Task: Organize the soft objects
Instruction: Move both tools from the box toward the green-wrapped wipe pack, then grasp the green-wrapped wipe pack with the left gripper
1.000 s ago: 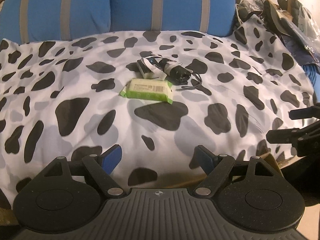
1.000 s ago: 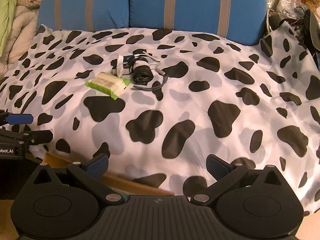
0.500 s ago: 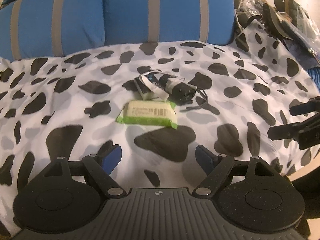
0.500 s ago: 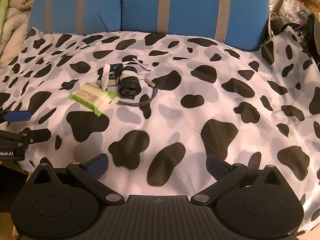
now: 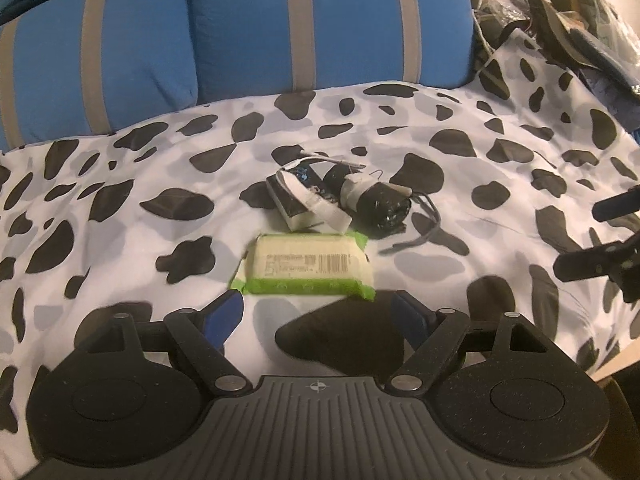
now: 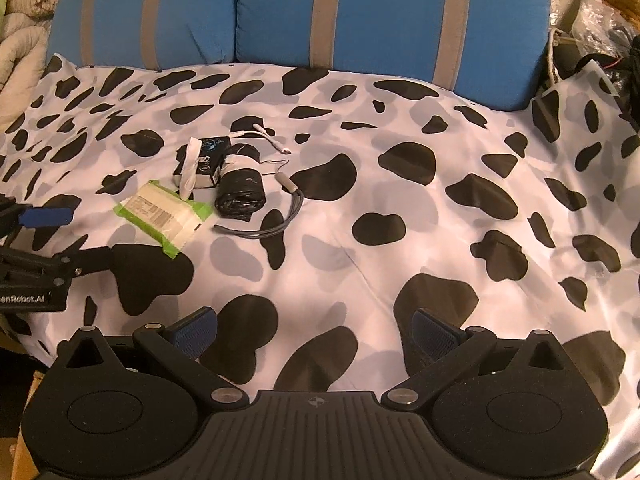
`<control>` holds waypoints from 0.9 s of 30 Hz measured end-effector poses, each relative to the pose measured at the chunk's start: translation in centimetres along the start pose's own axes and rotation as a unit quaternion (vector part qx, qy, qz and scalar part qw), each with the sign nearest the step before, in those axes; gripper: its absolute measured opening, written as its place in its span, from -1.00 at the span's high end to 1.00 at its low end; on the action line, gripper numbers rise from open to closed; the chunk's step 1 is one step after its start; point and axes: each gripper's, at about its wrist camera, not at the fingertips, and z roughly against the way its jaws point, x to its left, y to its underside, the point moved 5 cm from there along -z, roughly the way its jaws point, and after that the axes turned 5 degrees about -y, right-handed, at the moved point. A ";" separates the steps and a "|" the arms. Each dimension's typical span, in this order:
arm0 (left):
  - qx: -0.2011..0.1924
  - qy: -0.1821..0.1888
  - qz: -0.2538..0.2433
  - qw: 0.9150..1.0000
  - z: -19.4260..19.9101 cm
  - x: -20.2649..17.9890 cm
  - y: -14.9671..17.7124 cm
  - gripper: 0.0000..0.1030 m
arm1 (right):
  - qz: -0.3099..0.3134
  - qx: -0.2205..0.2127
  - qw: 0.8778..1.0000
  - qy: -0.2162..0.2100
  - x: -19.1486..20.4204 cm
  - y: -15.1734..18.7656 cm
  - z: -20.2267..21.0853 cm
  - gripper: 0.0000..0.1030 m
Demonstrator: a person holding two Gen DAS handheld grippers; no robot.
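left gripper (image 5: pixel 318 312) wide open, empty, just short of green wipes pack (image 5: pixel 306 266); right gripper (image 6: pixel 314 330) open too, empty over spotted sheet (image 6: pixel 400 208).

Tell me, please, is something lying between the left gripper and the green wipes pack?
Nothing visible. The left gripper is open, and only bare spotted sheet lies between it and the wipes pack. The black roll and small box lie beyond the pack.
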 end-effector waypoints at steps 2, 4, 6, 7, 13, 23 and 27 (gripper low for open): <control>-0.001 0.001 -0.003 1.000 -0.7 0.0 -0.4 -0.58 | -0.002 0.003 1.000 -0.001 -0.2 -0.3 -0.3 -1.00; 0.000 0.003 -0.006 1.000 -1.4 0.0 -0.8 -0.58 | -0.005 0.004 1.000 -0.003 -0.3 -0.5 -0.5 -1.00; 0.003 0.001 -0.007 1.000 -2.2 0.2 -1.1 -0.59 | -0.009 0.005 1.000 -0.003 -0.4 -0.7 -0.6 -1.00; 0.005 0.000 -0.008 1.000 -2.6 0.3 -1.3 -0.60 | -0.012 0.006 1.000 -0.004 -0.4 -0.7 -0.6 -1.00; 0.032 0.006 0.003 0.999 -5.5 0.5 -1.4 -0.66 | -0.014 0.009 1.000 -0.011 -0.2 -0.7 -0.6 -1.00; 0.043 -0.003 0.017 0.999 -8.3 0.6 -1.8 -0.71 | -0.027 0.005 0.999 -0.017 -1.0 -0.6 0.1 -1.00; 0.042 -0.008 0.003 0.999 -8.6 0.1 -1.9 -0.60 | -0.039 0.003 0.999 -0.020 -1.4 -0.6 0.2 -1.00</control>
